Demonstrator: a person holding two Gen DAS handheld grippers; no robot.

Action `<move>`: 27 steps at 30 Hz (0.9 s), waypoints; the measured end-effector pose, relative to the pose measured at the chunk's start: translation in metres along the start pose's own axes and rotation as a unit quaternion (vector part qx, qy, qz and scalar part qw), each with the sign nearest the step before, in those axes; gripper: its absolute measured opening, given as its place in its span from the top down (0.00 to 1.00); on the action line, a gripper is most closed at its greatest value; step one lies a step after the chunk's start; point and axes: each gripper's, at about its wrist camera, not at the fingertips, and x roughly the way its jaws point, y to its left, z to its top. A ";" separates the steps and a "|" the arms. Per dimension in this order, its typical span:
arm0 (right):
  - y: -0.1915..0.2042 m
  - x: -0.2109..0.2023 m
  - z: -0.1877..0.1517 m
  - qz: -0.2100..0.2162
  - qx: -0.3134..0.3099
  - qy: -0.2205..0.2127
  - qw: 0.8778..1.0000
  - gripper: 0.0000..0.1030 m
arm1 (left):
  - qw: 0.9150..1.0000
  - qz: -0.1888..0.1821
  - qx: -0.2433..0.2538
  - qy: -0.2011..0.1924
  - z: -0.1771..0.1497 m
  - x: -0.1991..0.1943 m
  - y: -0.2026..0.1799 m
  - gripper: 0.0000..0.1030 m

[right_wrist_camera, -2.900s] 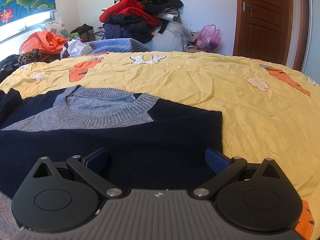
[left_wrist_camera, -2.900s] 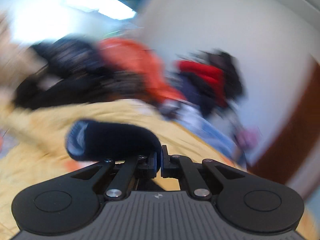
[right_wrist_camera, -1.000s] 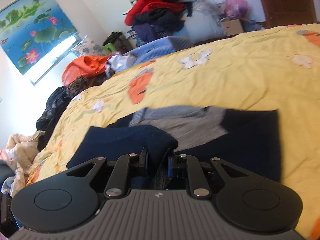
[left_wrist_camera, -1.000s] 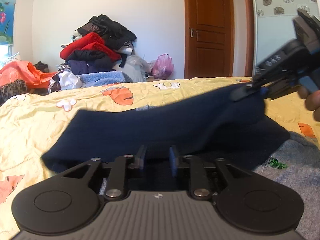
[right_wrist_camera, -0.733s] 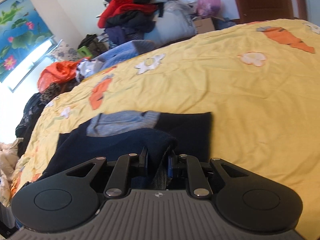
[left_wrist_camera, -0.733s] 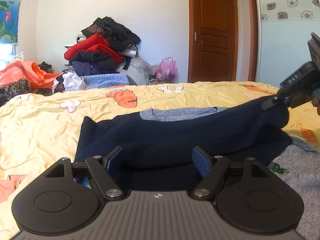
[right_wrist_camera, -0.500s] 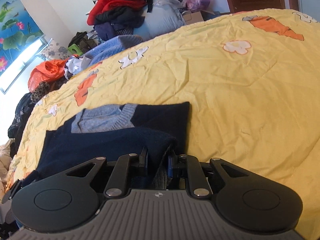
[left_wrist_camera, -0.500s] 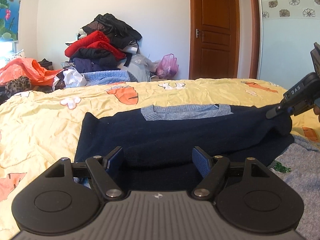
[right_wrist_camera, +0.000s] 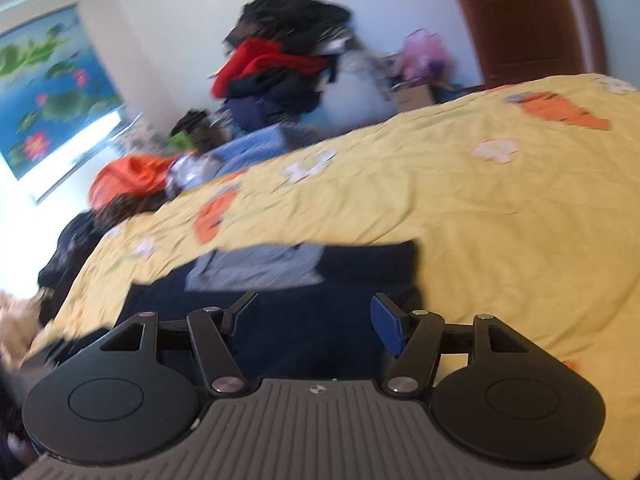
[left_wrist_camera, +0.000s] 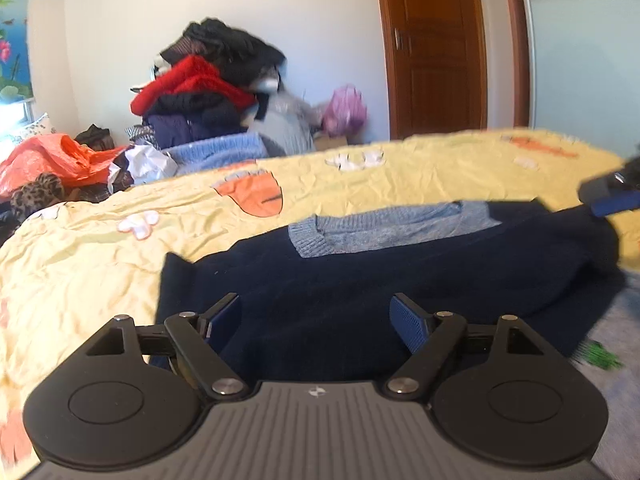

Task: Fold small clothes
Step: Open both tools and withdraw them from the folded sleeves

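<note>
A navy sweater (left_wrist_camera: 360, 276) with a grey-blue knitted collar (left_wrist_camera: 392, 229) lies folded on the yellow bedspread (left_wrist_camera: 100, 264). My left gripper (left_wrist_camera: 318, 318) is open and empty just above its near edge. My right gripper (right_wrist_camera: 314, 322) is open and empty over the same sweater (right_wrist_camera: 320, 284), near its right side. The right gripper's blue-padded tip also shows at the right edge of the left wrist view (left_wrist_camera: 612, 200), beside the sweater's right end.
A pile of red, black and blue clothes (left_wrist_camera: 208, 92) stands against the far wall. An orange bag (left_wrist_camera: 48, 160) and loose garments lie at the bed's far left. A wooden door (left_wrist_camera: 432, 48) is at the back right. A grey garment (left_wrist_camera: 616, 380) lies at the near right.
Both grippers have let go of the sweater's folded edge: the left opened first, the right opened just now. The sweater has dropped flat onto the bed.
</note>
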 end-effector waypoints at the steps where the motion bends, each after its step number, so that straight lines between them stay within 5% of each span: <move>1: 0.004 0.008 -0.003 0.002 -0.003 0.006 1.000 0.36 | 1.000 0.003 0.003 0.012 0.004 0.010 -0.001 0.21; 5: 0.008 0.038 -0.018 -0.027 -0.027 0.028 0.999 0.36 | 0.998 0.006 -0.019 0.068 0.008 0.042 0.009 0.20; 10: 0.008 0.036 -0.041 -0.033 -0.140 -0.003 0.990 0.37 | 0.995 -0.025 -0.071 0.070 -0.002 0.049 0.035 0.16; 15: -0.005 0.034 -0.031 -0.013 -0.101 -0.009 0.995 0.37 | 0.995 -0.005 -0.058 0.076 0.003 0.056 0.029 0.10; 19: 0.019 0.016 -0.041 -0.056 -0.095 -0.003 0.994 0.30 | 0.995 0.046 -0.050 0.079 0.002 0.033 0.022 0.10; 23: 0.042 -0.005 -0.066 -0.036 -0.102 0.007 0.994 0.19 | 0.992 0.007 -0.098 0.077 -0.008 -0.012 0.022 0.10; 27: 0.060 -0.004 -0.096 -0.071 -0.156 0.023 0.985 0.15 | 0.994 -0.004 -0.065 0.092 -0.028 -0.026 0.006 0.09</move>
